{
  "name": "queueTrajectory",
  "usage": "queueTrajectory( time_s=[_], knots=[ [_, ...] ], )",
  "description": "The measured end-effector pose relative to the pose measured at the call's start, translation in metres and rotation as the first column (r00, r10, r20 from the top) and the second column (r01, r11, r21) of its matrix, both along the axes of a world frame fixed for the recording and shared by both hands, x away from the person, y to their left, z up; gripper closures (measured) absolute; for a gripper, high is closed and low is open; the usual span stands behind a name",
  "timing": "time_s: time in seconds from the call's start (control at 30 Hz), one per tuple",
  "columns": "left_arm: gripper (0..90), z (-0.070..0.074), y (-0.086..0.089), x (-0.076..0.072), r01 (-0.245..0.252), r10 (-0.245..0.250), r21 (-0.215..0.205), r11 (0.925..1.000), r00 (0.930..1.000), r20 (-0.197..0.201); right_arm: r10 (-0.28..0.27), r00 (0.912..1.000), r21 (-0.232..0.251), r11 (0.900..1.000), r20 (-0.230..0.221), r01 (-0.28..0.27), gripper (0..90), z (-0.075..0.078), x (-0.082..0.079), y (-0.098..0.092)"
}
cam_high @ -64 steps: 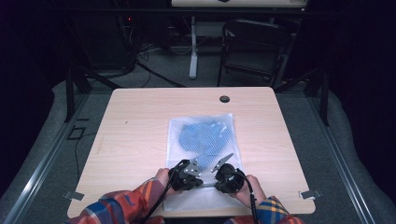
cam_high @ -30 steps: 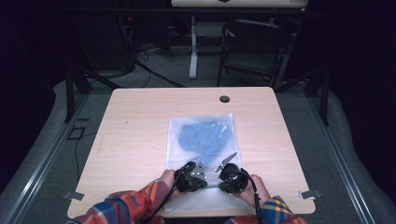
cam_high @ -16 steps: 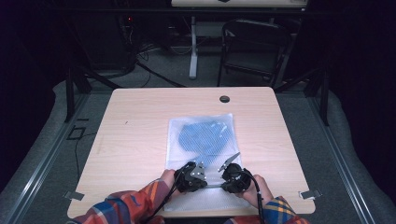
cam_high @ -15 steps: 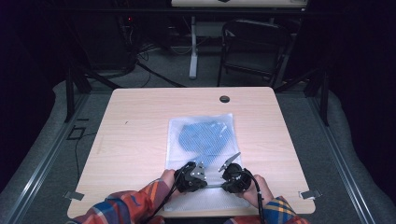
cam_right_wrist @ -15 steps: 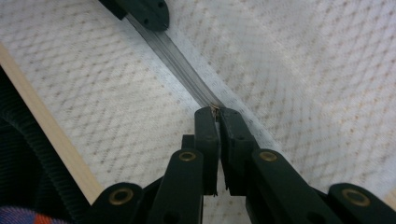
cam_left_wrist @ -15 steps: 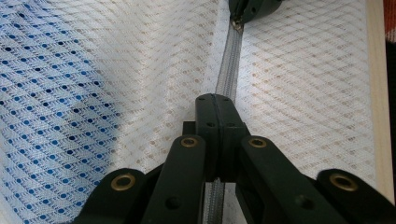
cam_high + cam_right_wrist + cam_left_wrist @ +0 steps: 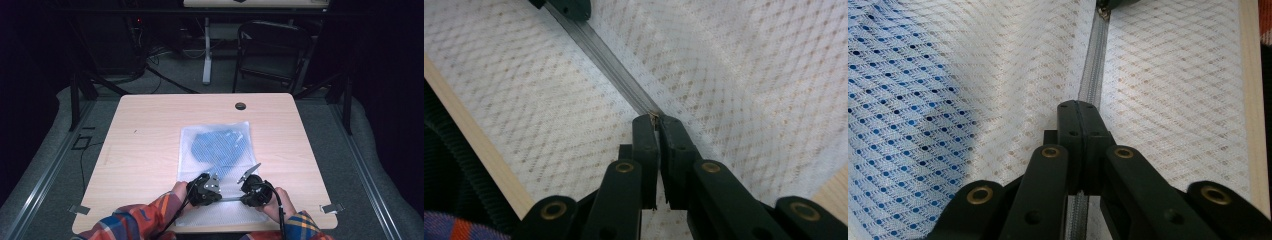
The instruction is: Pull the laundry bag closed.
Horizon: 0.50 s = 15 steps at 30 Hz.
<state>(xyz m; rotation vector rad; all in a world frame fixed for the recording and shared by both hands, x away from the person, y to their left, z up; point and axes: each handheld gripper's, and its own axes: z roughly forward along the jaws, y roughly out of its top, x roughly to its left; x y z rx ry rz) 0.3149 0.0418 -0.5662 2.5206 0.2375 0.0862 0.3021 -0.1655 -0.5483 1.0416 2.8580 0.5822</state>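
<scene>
A white mesh bag (image 7: 215,160) with something blue inside lies flat on the table (image 7: 145,135), its zipper (image 7: 1093,75) along the near end. The left gripper (image 7: 1075,107) has its fingers clenched on the zipper tape. The right gripper (image 7: 655,120), just beside it along the zipper, pinches the zipper pull.

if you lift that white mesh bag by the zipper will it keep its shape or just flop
The white mesh bag would likely flop: it is thin netting lying flat on the table. It looks light, so the blue cloth inside may slide and sag low. The zipper, pinched by the left hand-held gripper, is probably its stiffest part.
</scene>
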Motion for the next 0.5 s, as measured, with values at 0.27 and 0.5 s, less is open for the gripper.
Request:
queueTrajectory(
  time_s=[0.27, 0.5],
  knots=[
    [90.0, 0.0001, -0.0001, -0.0001, 0.000, 0.000, 0.001, 1.0000, 1.0000, 0.001, -0.010, 0.9999, -0.005, 1.000, -0.001, 0.010, 86.8, 0.0007, -0.0008, -0.0035],
    [90.0, 0.0001, -0.0001, -0.0001, 0.001, -0.001, 0.001, 1.0000, 1.0000, 0.001, -0.009, 1.0000, -0.013, 1.000, 0.002, 0.009, 86.8, 0.0009, -0.0008, -0.0040]
  ],
)
